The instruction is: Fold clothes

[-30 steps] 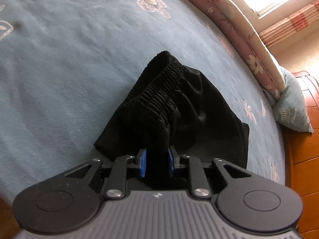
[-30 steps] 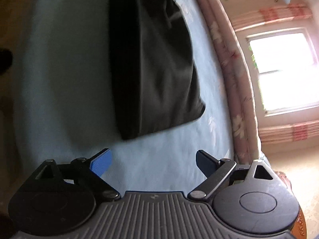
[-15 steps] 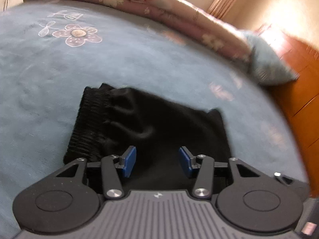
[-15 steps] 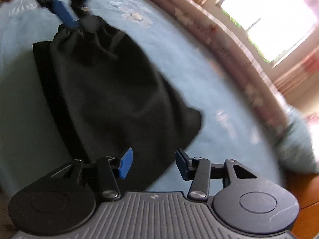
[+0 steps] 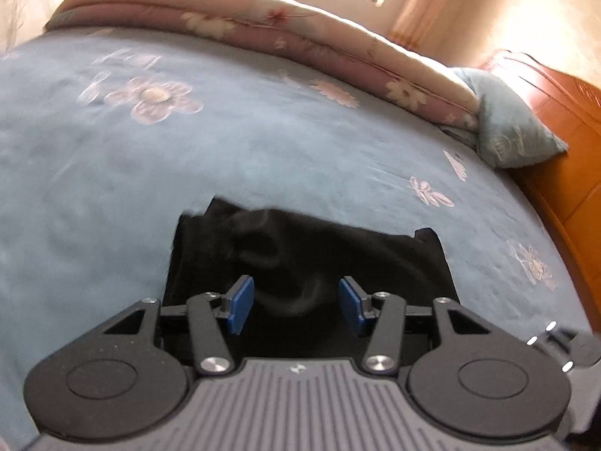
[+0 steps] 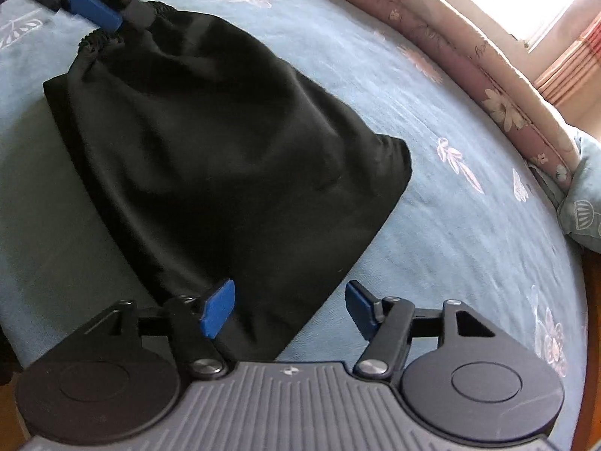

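Left wrist view: the left gripper hovers part-open, empty, above the black shorts, bearing no readable label. The right gripper, jaws just widened, holds nothing over the shorts' hem. The shorts lie folded on the blue floral bed.

Bed under blue flowered sheet fills most of frame. Black shorts lie folded flat on it, centre-left. Pink flowered quilt along top edge; blue pillow upper right.
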`<state>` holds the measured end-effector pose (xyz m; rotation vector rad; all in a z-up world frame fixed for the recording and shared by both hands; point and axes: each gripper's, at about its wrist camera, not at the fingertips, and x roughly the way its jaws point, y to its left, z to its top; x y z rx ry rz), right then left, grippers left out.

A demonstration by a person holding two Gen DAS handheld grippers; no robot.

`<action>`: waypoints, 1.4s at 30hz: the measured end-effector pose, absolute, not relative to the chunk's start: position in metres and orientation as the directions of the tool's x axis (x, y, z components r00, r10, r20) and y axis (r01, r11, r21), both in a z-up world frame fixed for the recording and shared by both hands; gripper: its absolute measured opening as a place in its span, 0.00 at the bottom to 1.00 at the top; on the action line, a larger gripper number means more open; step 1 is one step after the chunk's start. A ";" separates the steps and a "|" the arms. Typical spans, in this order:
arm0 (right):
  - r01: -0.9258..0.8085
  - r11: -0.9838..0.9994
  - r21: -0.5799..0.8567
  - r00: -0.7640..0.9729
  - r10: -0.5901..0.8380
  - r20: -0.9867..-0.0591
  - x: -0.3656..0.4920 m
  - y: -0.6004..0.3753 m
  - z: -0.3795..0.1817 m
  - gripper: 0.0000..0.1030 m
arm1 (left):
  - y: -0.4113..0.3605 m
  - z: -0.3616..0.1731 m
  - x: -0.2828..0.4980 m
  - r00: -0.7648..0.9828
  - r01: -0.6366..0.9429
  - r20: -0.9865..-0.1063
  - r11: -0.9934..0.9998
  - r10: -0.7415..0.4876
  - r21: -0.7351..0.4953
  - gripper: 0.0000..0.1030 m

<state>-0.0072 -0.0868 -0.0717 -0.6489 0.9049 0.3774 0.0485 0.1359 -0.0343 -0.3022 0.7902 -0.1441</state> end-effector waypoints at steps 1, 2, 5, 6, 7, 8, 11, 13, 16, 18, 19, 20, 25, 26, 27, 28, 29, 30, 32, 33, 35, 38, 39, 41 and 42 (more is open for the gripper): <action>-0.550 0.748 -0.371 0.571 0.013 -0.821 0.001 -0.087 -0.069 0.68 | 0.135 -0.034 0.055 0.694 0.038 -0.675 0.949 -0.251 -0.313 0.49; -0.542 0.747 -0.385 0.569 -0.010 -0.822 0.010 -0.087 -0.066 0.69 | 0.134 -0.035 0.062 0.689 0.057 -0.676 0.950 -0.260 -0.307 0.50; -0.502 0.761 -0.411 0.552 -0.084 -0.830 0.032 -0.085 -0.052 0.69 | 0.142 -0.053 0.081 0.615 0.009 -0.751 0.955 -0.240 -0.298 0.55; -0.481 0.777 -0.408 0.542 -0.103 -0.834 0.040 -0.085 -0.046 0.69 | 0.147 -0.056 0.087 0.594 0.009 -0.761 0.948 -0.262 -0.319 0.55; -0.453 0.797 -0.399 0.526 -0.122 -0.841 0.049 -0.085 -0.040 0.69 | 0.154 -0.053 0.089 0.591 0.019 -0.750 0.934 -0.298 -0.356 0.55; -0.420 0.821 -0.387 0.517 -0.134 -0.845 0.059 -0.086 -0.035 0.69 | 0.160 -0.048 0.091 0.591 0.022 -0.736 0.919 -0.330 -0.394 0.55; -0.310 0.888 -0.340 0.513 -0.145 -0.846 0.083 -0.091 -0.025 0.70 | 0.168 -0.031 0.102 0.598 0.080 -0.682 0.878 -0.422 -0.472 0.57; -0.231 0.931 -0.281 0.516 -0.127 -0.847 0.101 -0.099 -0.027 0.76 | 0.160 -0.024 0.118 0.586 0.130 -0.661 0.860 -0.469 -0.494 0.57; -0.141 0.975 -0.169 0.527 -0.071 -0.847 0.126 -0.114 -0.040 0.77 | 0.144 -0.020 0.150 0.552 0.169 -0.632 0.815 -0.544 -0.554 0.57; -0.154 0.983 -0.102 0.527 -0.006 -0.850 0.139 -0.125 -0.050 0.77 | 0.122 -0.027 0.179 0.520 0.163 -0.623 0.784 -0.585 -0.599 0.57; -0.172 0.982 -0.075 0.519 0.025 -0.854 0.144 -0.131 -0.054 0.77 | 0.110 -0.031 0.192 0.496 0.162 -0.625 0.771 -0.603 -0.616 0.57; -0.191 0.980 -0.056 0.507 0.050 -0.860 0.148 -0.138 -0.057 0.77 | 0.094 -0.038 0.208 0.461 0.169 -0.639 0.768 -0.616 -0.618 0.57; -0.254 0.967 -0.021 0.498 0.113 -0.860 0.137 -0.191 -0.048 0.77 | 0.013 -0.070 0.274 0.257 0.231 -0.747 0.790 -0.613 -0.568 0.55; -0.244 0.970 -0.008 0.492 0.117 -0.863 0.135 -0.203 -0.048 0.77 | 0.001 -0.074 0.279 0.224 0.262 -0.770 0.798 -0.597 -0.543 0.55; -0.233 0.972 0.005 0.486 0.121 -0.865 0.133 -0.215 -0.049 0.77 | -0.011 -0.078 0.285 0.192 0.293 -0.792 0.804 -0.580 -0.518 0.52; -0.219 0.976 0.018 0.484 0.125 -0.866 0.133 -0.224 -0.051 0.77 | -0.022 -0.082 0.290 0.161 0.323 -0.812 0.807 -0.561 -0.494 0.49; -0.202 0.979 0.031 0.484 0.127 -0.866 0.133 -0.230 -0.053 0.77 | -0.029 -0.085 0.292 0.139 0.343 -0.822 0.806 -0.552 -0.482 0.49; -0.185 0.982 0.044 0.485 0.130 -0.865 0.134 -0.236 -0.056 0.77 | -0.035 -0.087 0.295 0.119 0.361 -0.832 0.804 -0.541 -0.472 0.49; -0.156 0.985 0.075 0.485 0.143 -0.863 0.137 -0.246 -0.061 0.77 | -0.041 -0.092 0.297 0.091 0.374 -0.842 0.802 -0.532 -0.466 0.47; -0.152 0.983 0.098 0.485 0.161 -0.860 0.139 -0.247 -0.063 0.77 | -0.043 -0.094 0.297 0.089 0.379 -0.843 0.801 -0.531 -0.464 0.41; -0.159 0.977 0.145 0.488 0.205 -0.849 0.144 -0.244 -0.064 0.77 | -0.044 -0.094 0.295 0.098 0.389 -0.842 0.799 -0.530 -0.458 0.29; -0.217 0.950 0.225 0.480 0.304 -0.823 0.157 -0.235 -0.064 0.73 | -0.042 -0.090 0.292 0.123 0.398 -0.821 0.786 -0.557 -0.474 0.17; -0.229 0.942 0.246 0.476 0.329 -0.815 0.163 -0.234 -0.064 0.72 | -0.040 -0.091 0.292 0.121 0.391 -0.811 0.779 -0.572 -0.490 0.15; -0.243 0.929 0.279 0.472 0.364 -0.803 0.175 -0.231 -0.065 0.72 | -0.036 -0.094 0.293 0.119 0.377 -0.791 0.764 -0.600 -0.523 0.12; -0.246 0.927 0.283 0.472 0.369 -0.800 0.182 -0.230 -0.065 0.72 | -0.033 -0.095 0.294 0.119 0.369 -0.780 0.756 -0.615 -0.540 0.11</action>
